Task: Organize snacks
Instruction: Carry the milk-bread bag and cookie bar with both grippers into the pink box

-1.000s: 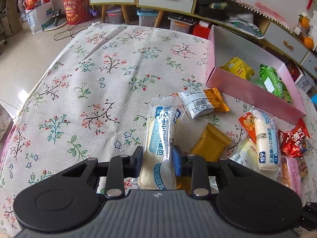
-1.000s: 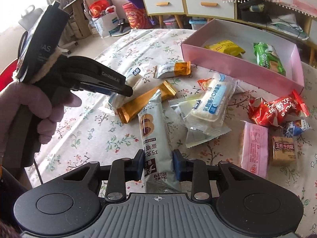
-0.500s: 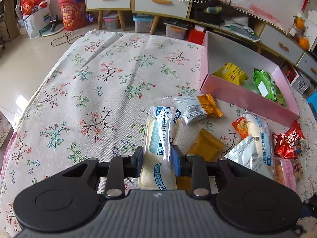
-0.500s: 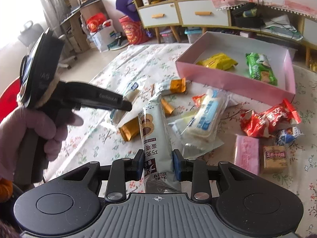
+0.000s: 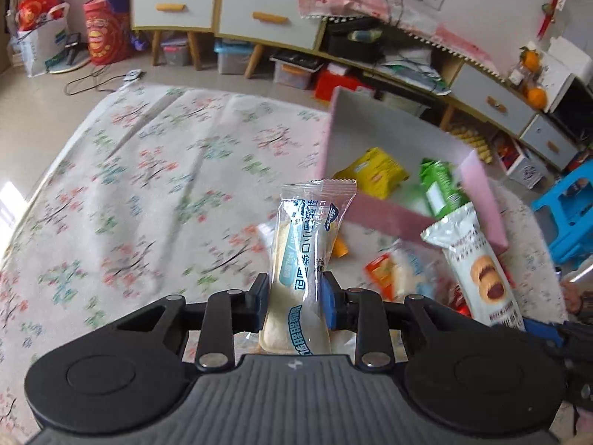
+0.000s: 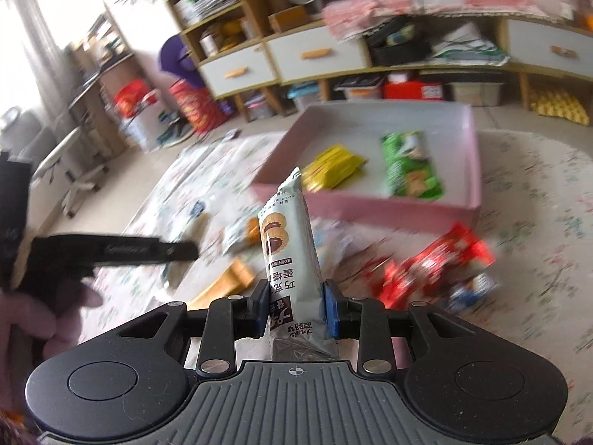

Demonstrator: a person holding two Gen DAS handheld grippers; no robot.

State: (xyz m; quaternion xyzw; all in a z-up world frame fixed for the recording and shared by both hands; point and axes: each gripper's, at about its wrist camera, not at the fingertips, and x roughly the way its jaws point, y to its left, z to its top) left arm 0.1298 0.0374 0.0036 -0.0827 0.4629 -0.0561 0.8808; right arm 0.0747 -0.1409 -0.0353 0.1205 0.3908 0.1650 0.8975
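My left gripper is shut on a clear blue-and-white bread packet, lifted off the table and pointing toward the pink box. My right gripper is shut on a grey chocolate-pie packet, also lifted; it shows at the right of the left wrist view. The pink box holds a yellow packet and a green packet. The left gripper's body shows at the left of the right wrist view.
Loose snacks lie on the floral tablecloth in front of the box: an orange-gold bar, red packets, small packets. A blue stool stands right of the table. Cabinets with drawers stand behind.
Both grippers have lifted their packets off the table and moved up and toward the pink box. The views are blurred from motion.
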